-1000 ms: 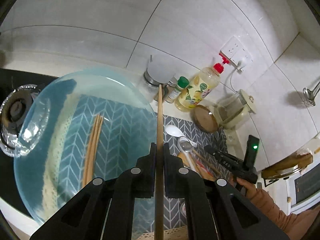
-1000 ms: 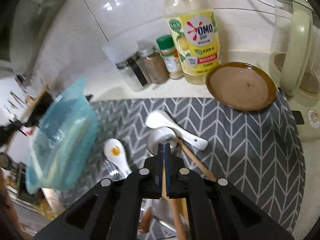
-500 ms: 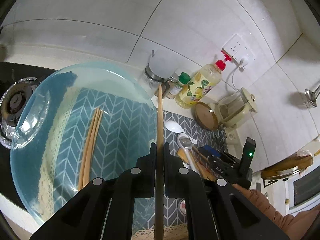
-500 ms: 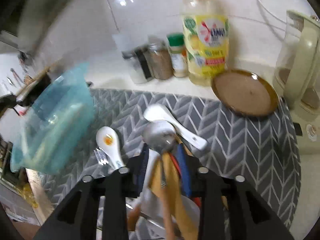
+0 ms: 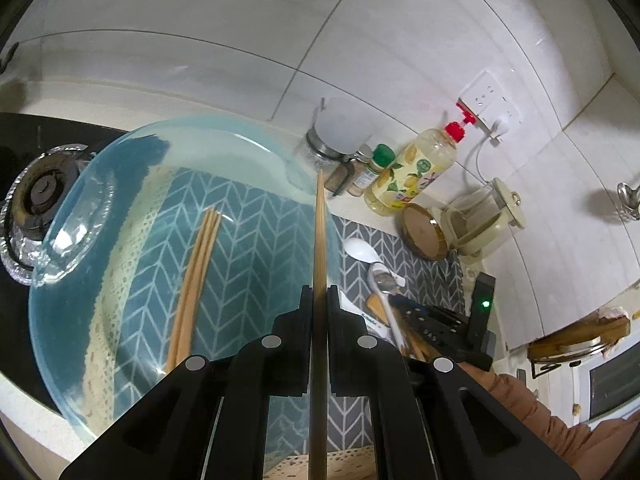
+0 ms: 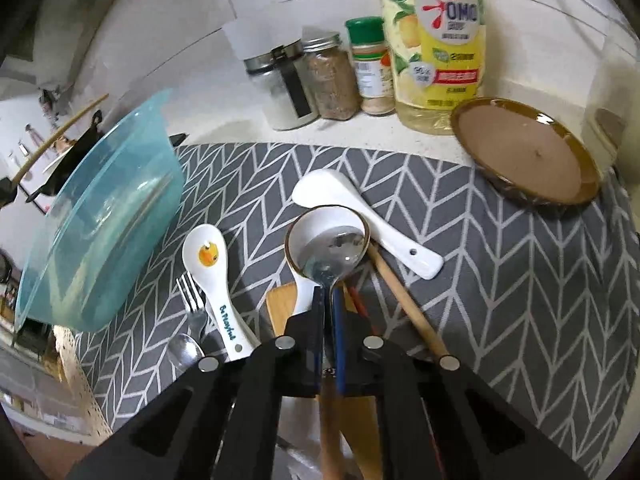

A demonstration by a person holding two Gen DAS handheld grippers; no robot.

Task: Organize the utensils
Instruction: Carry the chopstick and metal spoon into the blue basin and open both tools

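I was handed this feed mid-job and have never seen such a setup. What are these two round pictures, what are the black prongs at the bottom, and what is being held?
There is no robot arm. A person holds a two-finger gripper in each hand, and each gripper carries a fisheye camera looking along its fingers. The black prongs are those fingers.

The left wrist view shows the left gripper shut on one wooden chopstick, above a blue basin that already holds more chopsticks.

The right wrist view shows the right gripper, whose jaws have just closed on the stem of a metal spoon. Around it, on the grey patterned mat, lie a white spoon, a duck-print spoon and a fork. A brown plate rests at the mat's far edge.
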